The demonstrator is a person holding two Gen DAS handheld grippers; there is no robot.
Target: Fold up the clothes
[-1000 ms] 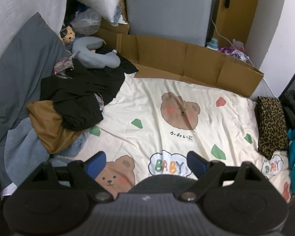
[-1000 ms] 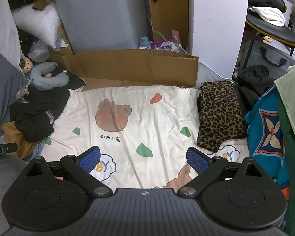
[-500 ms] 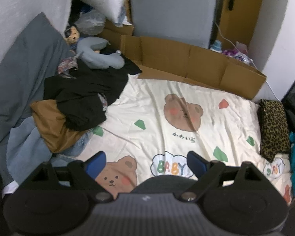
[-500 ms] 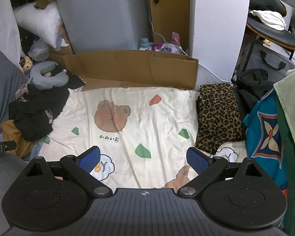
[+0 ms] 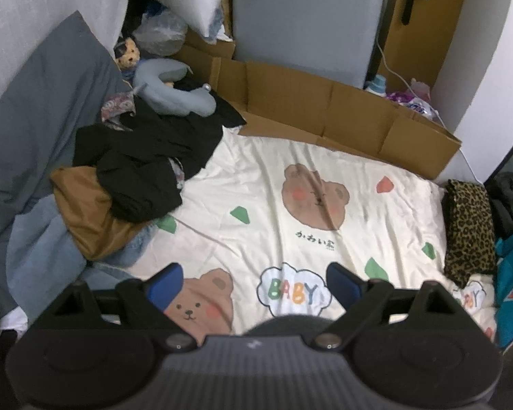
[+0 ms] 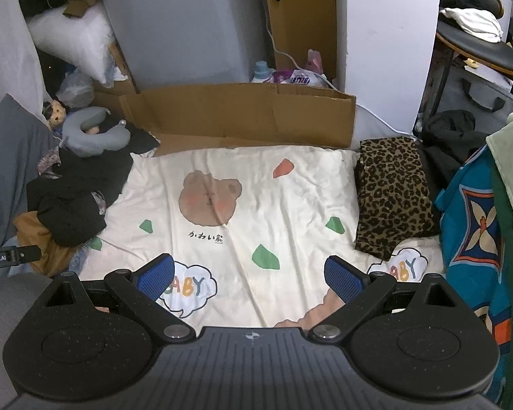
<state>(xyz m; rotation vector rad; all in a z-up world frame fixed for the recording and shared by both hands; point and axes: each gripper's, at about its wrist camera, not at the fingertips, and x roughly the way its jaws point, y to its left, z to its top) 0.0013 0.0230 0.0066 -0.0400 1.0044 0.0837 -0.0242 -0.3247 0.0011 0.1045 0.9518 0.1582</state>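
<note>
A heap of unfolded clothes lies at the bed's left side: a black garment [image 5: 143, 167] [image 6: 71, 205] on top of a brown one [image 5: 85, 212] and denim [image 5: 41, 253]. A folded leopard-print garment [image 5: 468, 229] [image 6: 393, 194] rests at the right edge of the cream bear-print sheet [image 5: 290, 205] [image 6: 256, 205]. My left gripper [image 5: 253, 282] hovers open above the sheet's near part, holding nothing. My right gripper [image 6: 248, 275] is also open and empty above the sheet, with the leopard garment ahead to its right.
A cardboard wall [image 5: 325, 109] [image 6: 249, 112] borders the bed's far end. A grey neck pillow [image 5: 174, 85] and a small doll [image 5: 128, 53] lie at the far left. A grey cushion [image 5: 34, 130] lines the left side. Teal patterned cloth [image 6: 475, 225] hangs at the right.
Both grippers have drifted slightly over the bed, the left view shifting a little toward the clothes heap. Jaws stay open and nothing was picked up.
</note>
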